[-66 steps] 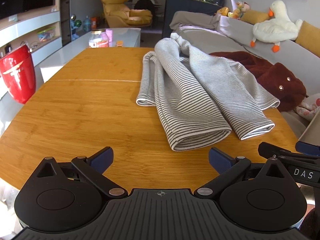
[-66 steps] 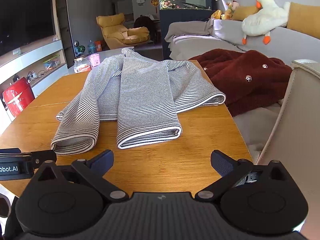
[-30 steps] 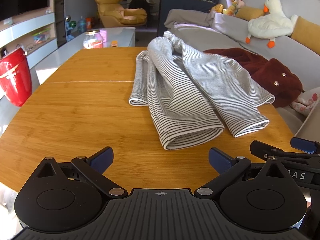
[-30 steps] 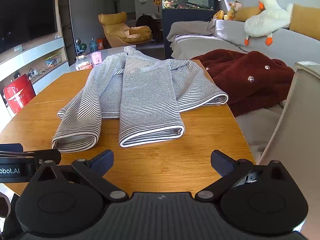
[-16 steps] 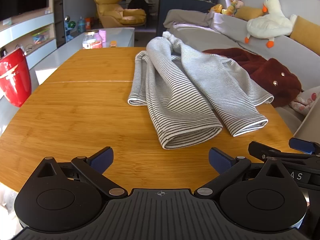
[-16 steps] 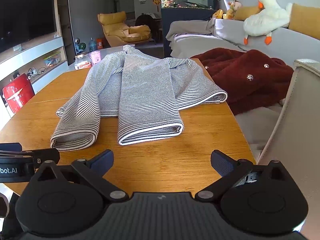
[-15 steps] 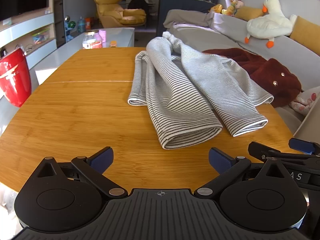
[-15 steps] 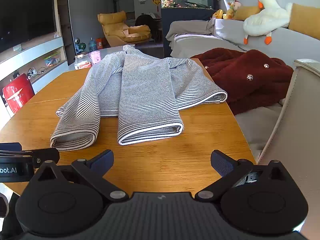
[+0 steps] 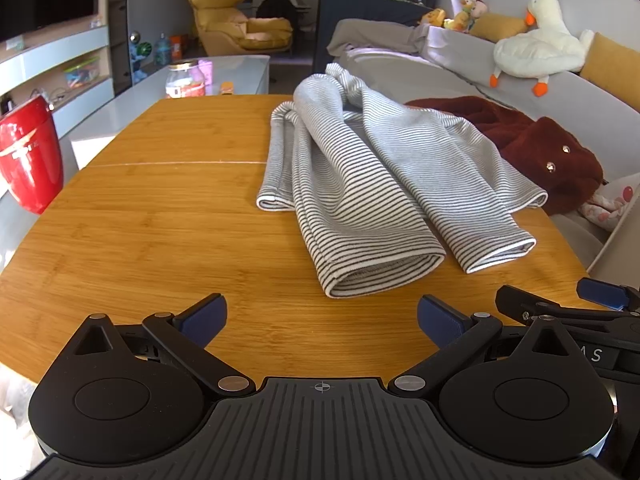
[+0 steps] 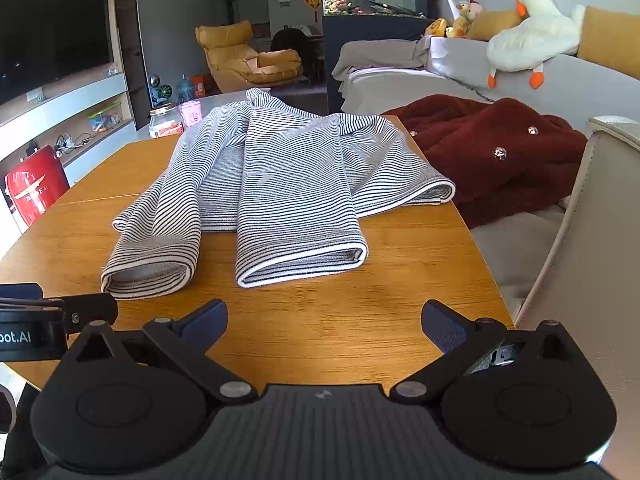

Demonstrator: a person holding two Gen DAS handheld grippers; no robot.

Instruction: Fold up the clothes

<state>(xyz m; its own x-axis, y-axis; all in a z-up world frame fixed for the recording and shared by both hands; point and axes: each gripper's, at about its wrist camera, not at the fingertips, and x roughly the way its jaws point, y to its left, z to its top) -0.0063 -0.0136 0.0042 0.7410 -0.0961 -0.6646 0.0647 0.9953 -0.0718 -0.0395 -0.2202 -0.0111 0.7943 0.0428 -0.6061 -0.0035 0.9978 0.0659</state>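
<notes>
A grey-and-white striped garment (image 9: 368,184) lies on the wooden table (image 9: 152,232), both sleeves folded forward over its body; it also shows in the right wrist view (image 10: 280,184). My left gripper (image 9: 322,318) is open and empty, hovering over the table's near edge, just short of the left sleeve cuff (image 9: 384,276). My right gripper (image 10: 324,322) is open and empty, just short of the right sleeve cuff (image 10: 304,262). The right gripper's fingers (image 9: 600,294) show at the left view's right edge.
A dark red fleece garment (image 10: 492,152) lies on the grey sofa (image 10: 560,84) right of the table, with a plush duck (image 10: 532,44) on its back. A beige chair back (image 10: 592,216) stands at the right. A red bin (image 9: 28,152) stands left of the table.
Both grippers drifted slightly; the garment sits a little closer in both views. Both grippers stay open and the garment has not moved on the table.
</notes>
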